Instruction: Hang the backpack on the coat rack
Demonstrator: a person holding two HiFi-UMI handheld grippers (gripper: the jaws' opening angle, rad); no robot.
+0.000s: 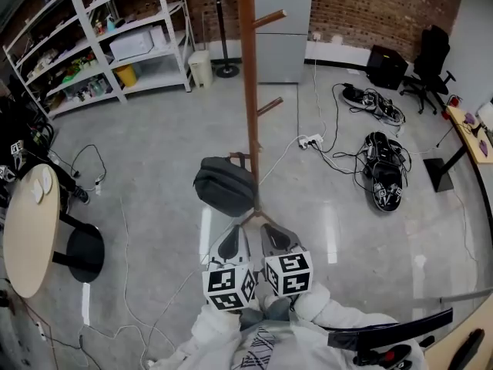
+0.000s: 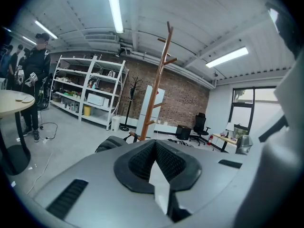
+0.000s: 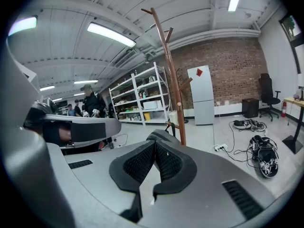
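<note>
A dark grey backpack point(image 1: 223, 185) lies on the floor against the foot of the tall brown wooden coat rack point(image 1: 248, 91), whose pegs are bare. My left gripper point(image 1: 230, 237) and right gripper point(image 1: 274, 236) hover side by side just short of the backpack, both pointing at it. Each one is shut with nothing between its jaws. From the left gripper point(image 2: 155, 144) view, the backpack point(image 2: 109, 144) peeks over the jaws, with the coat rack point(image 2: 159, 80) behind it. The right gripper point(image 3: 156, 145) view shows the coat rack point(image 3: 172, 70) straight ahead; the backpack is hidden there.
A round wooden table point(image 1: 29, 233) stands at the left. White shelves point(image 1: 115, 37) line the back left wall. A power strip point(image 1: 310, 141), cables and black gear point(image 1: 383, 172) lie on the floor to the right. People point(image 2: 35, 75) stand near the table.
</note>
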